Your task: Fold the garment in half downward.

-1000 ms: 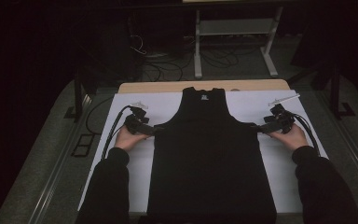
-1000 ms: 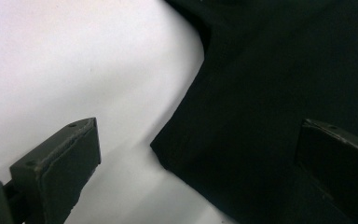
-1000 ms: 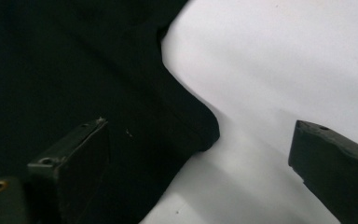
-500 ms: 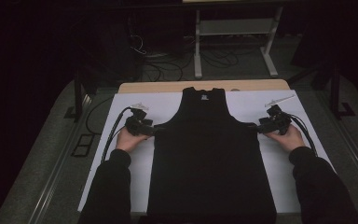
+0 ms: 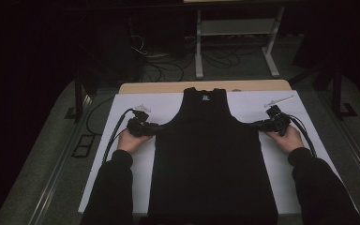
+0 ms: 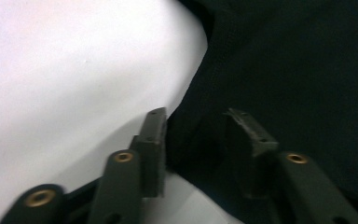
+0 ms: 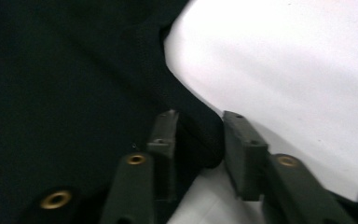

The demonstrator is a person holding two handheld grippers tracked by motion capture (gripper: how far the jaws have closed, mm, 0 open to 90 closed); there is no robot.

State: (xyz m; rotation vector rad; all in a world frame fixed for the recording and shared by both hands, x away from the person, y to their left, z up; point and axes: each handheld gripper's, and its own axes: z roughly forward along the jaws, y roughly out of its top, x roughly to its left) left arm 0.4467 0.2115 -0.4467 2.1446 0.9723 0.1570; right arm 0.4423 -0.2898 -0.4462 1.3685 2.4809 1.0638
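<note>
A black tank top (image 5: 211, 154) lies flat on a white sheet (image 5: 122, 108), neck toward the far edge. My left gripper (image 5: 157, 126) points at its left underarm corner. My right gripper (image 5: 255, 124) points at its right underarm corner. In the left gripper view the tank top (image 6: 284, 70) has its hem bunched between the jaws of the left gripper (image 6: 196, 121), with a gap still showing. In the right gripper view a corner of the tank top (image 7: 65, 70) sits between the jaws of the right gripper (image 7: 198, 121). Both pairs of jaws have just been closing around the fabric.
The white sheet covers a wooden tabletop (image 5: 168, 87). Behind the table a metal stand (image 5: 234, 28) rises over loose cables (image 5: 215, 58) on the floor. Dark frame legs stand at the left (image 5: 78, 93) and right (image 5: 337, 84). Bare sheet lies outside each hand.
The right gripper has edged slightly inward toward the tank top's side. The left hand has stayed where it was, and the tank top lies as before.
</note>
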